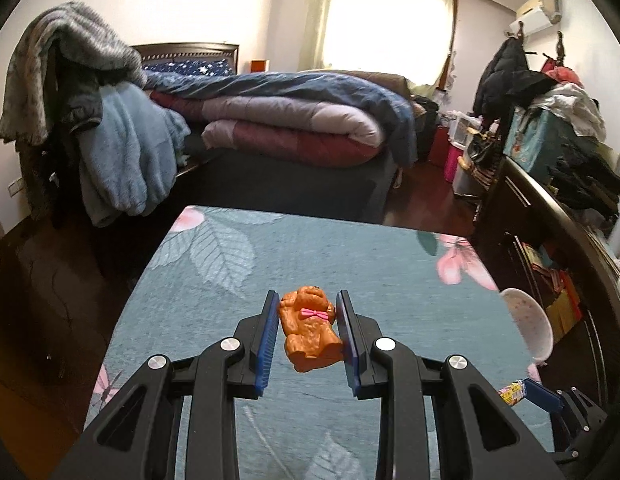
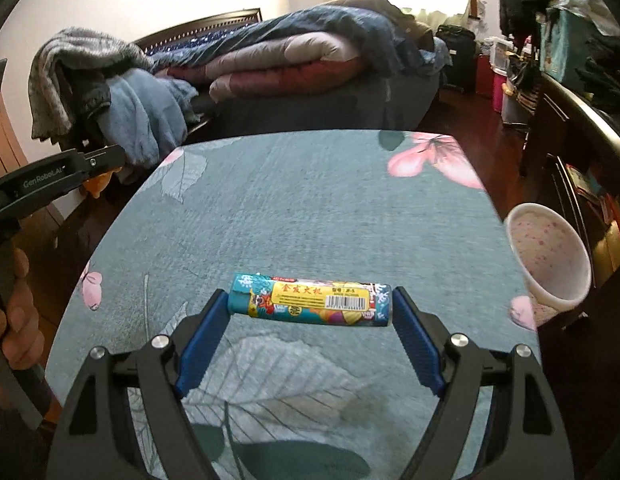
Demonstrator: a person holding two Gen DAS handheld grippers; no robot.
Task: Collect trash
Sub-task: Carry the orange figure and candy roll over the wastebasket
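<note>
In the left wrist view my left gripper [image 1: 308, 310] is shut on an orange toy dog with a pink bow [image 1: 309, 326], its blue pads against both sides, above the teal floral table [image 1: 350, 256]. In the right wrist view my right gripper [image 2: 310, 300] is shut on a colourful lighter with a yellow label and barcode [image 2: 310, 300], held crosswise by its ends above the table [image 2: 310, 208]. The lighter's end [image 1: 512, 392] and the right gripper's blue pad show at the lower right of the left wrist view. The left gripper's black body [image 2: 58, 178] shows at the left.
A white speckled bin [image 2: 550, 256] stands just off the table's right edge, also in the left wrist view [image 1: 528, 324]. A bed with piled quilts [image 1: 294, 120] lies beyond the table. A dark shelf unit [image 1: 550, 216] stands right, a chair draped with clothes [image 1: 90, 120] left.
</note>
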